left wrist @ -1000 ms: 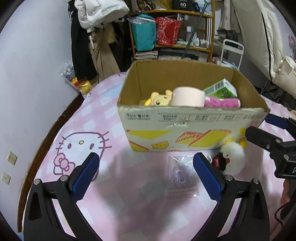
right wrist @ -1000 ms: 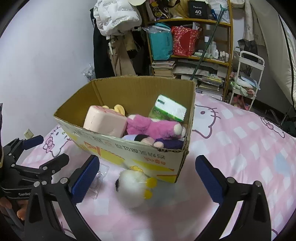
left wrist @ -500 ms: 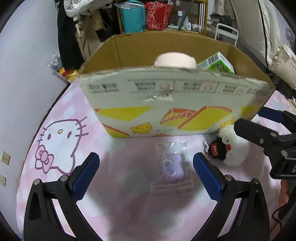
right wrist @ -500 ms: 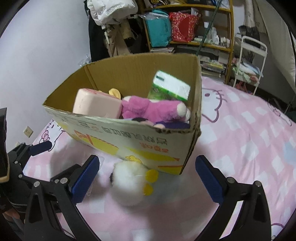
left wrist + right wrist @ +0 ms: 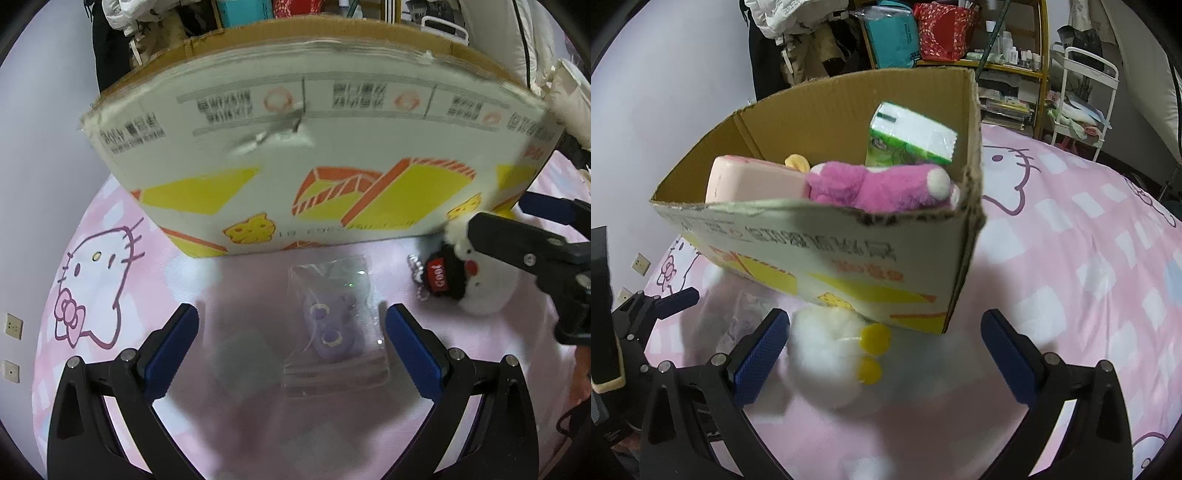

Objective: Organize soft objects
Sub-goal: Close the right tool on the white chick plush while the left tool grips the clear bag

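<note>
Both sets of jaws stand spread wide and hold nothing. Between the blue pads of the left gripper point(image 5: 291, 332) lies a small purple soft toy point(image 5: 330, 326) sealed in a clear plastic bag point(image 5: 334, 321), flat on the pink checked bedspread point(image 5: 229, 295) just in front of the cardboard box point(image 5: 314, 155). The toy itself looks light and squashy, but the bag is likely slick and crinkly, so pads closing on the film alone could slide off; the safer hold seems to be across the plump middle of the toy, pinching bag and stuffing together. The right gripper point(image 5: 882, 343) hangs over a white fluffy plush point(image 5: 827, 354) with yellow feet, which rests against the foot of the box near its corner; the left wrist view shows the same plush point(image 5: 480, 280) with a black patch, a red tag and a short chain beside it. It looks very light and yielding, with long pile that should compress a good deal, so the jaws would need to close deep around the round body rather than on fur tips or the chain. The box point(image 5: 820, 243) already holds a pink plush point(image 5: 882, 184), a pale pink roll point(image 5: 753, 181), a bit of yellow toy and a green packet point(image 5: 908, 144), leaving these two pieces on the bed outside it.
</note>
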Demonstrator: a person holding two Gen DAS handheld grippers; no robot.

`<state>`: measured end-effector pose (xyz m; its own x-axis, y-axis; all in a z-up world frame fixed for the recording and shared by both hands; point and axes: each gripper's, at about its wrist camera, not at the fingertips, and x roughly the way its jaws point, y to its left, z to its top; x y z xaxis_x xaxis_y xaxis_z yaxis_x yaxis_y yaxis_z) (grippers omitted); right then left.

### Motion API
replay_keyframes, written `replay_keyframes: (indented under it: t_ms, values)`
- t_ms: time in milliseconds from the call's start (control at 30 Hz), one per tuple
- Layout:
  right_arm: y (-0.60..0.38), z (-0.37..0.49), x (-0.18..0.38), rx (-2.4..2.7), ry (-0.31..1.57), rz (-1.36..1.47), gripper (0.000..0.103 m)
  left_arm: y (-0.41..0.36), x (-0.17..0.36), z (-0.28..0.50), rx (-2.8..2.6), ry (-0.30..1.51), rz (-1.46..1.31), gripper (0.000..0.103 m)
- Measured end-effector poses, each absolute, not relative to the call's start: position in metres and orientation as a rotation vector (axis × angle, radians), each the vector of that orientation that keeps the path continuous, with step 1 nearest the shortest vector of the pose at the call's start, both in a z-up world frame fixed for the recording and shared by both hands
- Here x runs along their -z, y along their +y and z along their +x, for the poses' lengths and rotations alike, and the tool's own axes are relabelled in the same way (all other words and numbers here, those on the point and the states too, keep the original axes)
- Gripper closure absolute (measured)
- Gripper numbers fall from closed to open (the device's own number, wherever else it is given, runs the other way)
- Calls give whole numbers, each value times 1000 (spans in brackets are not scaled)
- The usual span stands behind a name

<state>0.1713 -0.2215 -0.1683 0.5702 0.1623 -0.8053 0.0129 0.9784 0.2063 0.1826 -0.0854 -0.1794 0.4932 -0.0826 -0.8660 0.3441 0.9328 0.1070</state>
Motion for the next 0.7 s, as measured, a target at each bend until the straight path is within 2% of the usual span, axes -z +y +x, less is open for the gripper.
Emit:
replay_keyframes:
  t_ms: [367, 533, 600, 700]
  values:
    - [-219, 173, 178, -105, 1016, 215, 0, -82, 190, 190, 267, 1037, 267, 5]
    - [-214, 172, 180, -100, 1035, 204, 0, -86, 188, 181, 277, 1004, 283, 18]
    - [-211, 173, 183, -109, 1055, 202, 0, -87, 187, 180, 271, 988, 286, 27]
    - [-209, 174, 187, -122, 1082, 217, 5, -81, 185, 184, 260, 996, 263, 37]
